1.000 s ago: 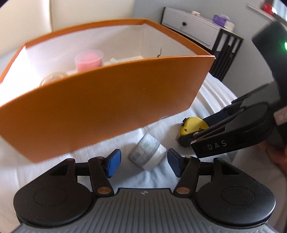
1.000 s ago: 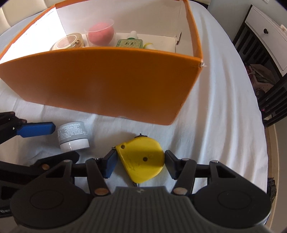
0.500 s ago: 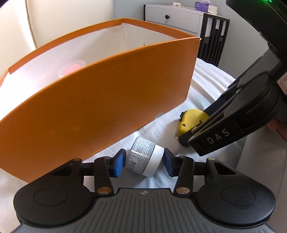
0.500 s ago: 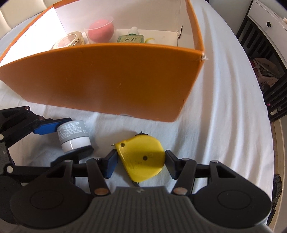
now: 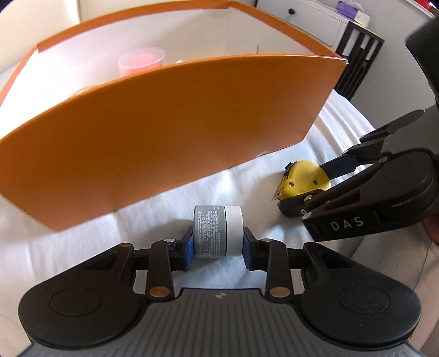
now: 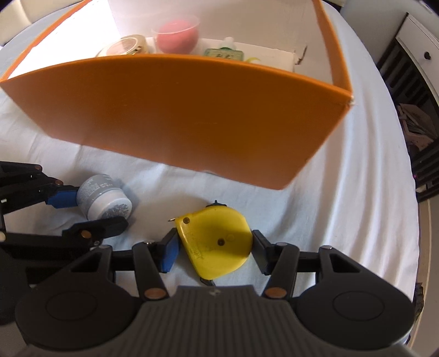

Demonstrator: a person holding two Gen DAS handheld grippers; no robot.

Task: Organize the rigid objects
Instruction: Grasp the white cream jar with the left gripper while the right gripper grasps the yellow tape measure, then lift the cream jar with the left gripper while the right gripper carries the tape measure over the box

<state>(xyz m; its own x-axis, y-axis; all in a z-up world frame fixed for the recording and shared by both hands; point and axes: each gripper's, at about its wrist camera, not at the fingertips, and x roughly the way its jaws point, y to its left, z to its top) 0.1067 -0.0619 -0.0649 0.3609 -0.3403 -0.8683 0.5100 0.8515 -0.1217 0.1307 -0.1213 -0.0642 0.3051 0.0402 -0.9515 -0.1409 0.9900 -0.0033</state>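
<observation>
Spreading across the whole scene is a white cloth (image 6: 356, 170), and on it, at the far side, stands a big orange box (image 6: 192, 115) with white inner walls. Inside the box, seen from the right wrist view, sit a clear cup holding something pink (image 6: 175, 37), a round gold-rimmed tin (image 6: 126, 46) to its left, and a small green bottle (image 6: 223, 52) to its right. A white drawer unit (image 5: 323, 19) stands far right beyond the cloth.

Near the box's front wall, the right gripper (image 6: 214, 245) pinches a yellow tape measure (image 6: 216, 241) between its blue pads, one pad at each side of the case. Whether the tape measure rests on the cloth or is just clear of it, I cannot tell.

To its left, the left gripper (image 5: 218, 240) has its jaws pressed against a small grey jar (image 5: 210, 233) with a white lid (image 5: 234, 232); the jar lies sideways, base against the left pad and lid against the right. The jar and the tape measure are near each other but apart.
</observation>
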